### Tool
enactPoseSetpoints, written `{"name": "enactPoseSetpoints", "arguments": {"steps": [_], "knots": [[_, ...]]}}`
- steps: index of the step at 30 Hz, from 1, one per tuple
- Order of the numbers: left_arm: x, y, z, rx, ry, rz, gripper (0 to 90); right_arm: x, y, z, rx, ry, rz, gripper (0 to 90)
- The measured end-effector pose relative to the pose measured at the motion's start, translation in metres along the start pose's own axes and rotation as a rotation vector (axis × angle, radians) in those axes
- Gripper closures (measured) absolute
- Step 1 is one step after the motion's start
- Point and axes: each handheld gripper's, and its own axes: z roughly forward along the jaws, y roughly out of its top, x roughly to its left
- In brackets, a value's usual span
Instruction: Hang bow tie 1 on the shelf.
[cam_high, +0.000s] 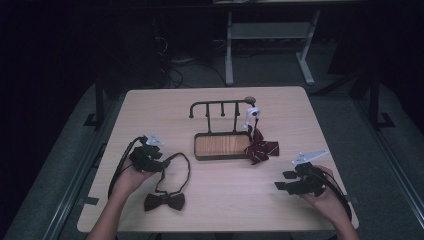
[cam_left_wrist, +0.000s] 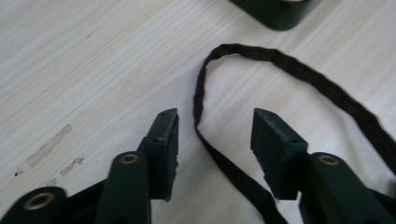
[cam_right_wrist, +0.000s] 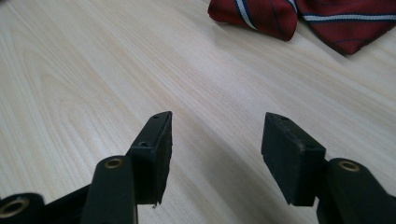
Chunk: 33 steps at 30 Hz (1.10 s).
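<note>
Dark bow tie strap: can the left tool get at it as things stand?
Probably yes. In the left gripper view the strap already runs between the left tool's open jaws on bare table, with nothing across it; the pads are not yet pressing on it.

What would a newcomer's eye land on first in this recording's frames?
Probably the left gripper, jaws open astride the dark strap of a brown bow tie near the table's front edge. Next, the red striped bow tie draped beside the black hook stand at the table's middle, with the right gripper open over bare wood at the right.
</note>
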Motion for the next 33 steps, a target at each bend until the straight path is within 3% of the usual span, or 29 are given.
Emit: {"name": "enactPoseSetpoints", "arguments": {"steps": [4,10,18,33], "knots": [[0.006,0.007,0.006,0.032,-0.012,-0.011,59.8,0.001,-0.002,0.001,-0.024,0.009,0.003,42.9],[0.012,0.015,0.019,0.085,-0.018,0.007,67.7,0.003,-0.003,0.002,-0.012,0.008,-0.013,43.2],[0.015,0.015,0.03,0.133,-0.025,0.002,74.4,0.002,-0.003,0.002,-0.025,0.01,-0.02,44.2],[0.017,0.015,0.032,0.14,-0.043,0.015,89.3,0.004,-0.002,-0.001,-0.047,0.02,-0.016,44.8]]}}
